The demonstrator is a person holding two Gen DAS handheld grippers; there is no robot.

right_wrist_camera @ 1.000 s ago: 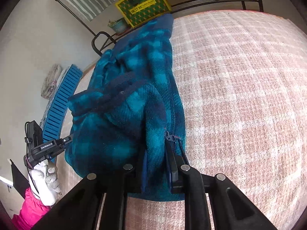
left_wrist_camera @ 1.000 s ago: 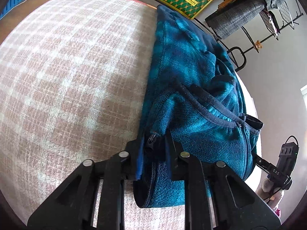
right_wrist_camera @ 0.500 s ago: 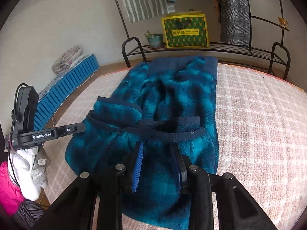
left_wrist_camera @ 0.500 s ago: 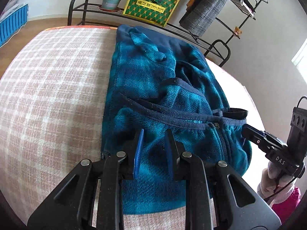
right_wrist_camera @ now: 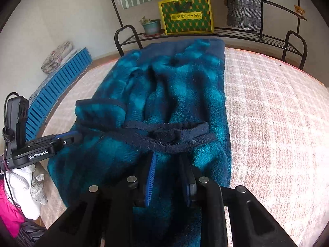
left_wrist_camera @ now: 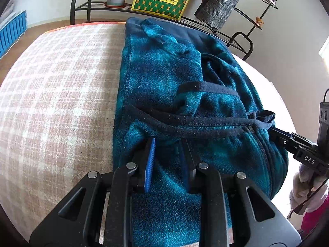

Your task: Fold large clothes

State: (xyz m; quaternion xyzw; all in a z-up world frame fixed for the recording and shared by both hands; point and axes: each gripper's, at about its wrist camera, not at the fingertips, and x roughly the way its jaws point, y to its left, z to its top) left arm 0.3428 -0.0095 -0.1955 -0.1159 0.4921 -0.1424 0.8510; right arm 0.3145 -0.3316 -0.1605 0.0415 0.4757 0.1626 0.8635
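The teal plaid fleece jacket [left_wrist_camera: 164,78] lies folded lengthwise, navy hems crossing, beneath both parted tongs [left_wrist_camera: 167,160] [right_wrist_camera: 167,170].

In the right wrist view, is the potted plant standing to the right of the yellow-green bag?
No, the potted plant stands on the rack to the left of the yellow-green bag.

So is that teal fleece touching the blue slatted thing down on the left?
Apart. The right wrist view shows a strip of checked bed cover between the teal fleece and the blue slatted panel.
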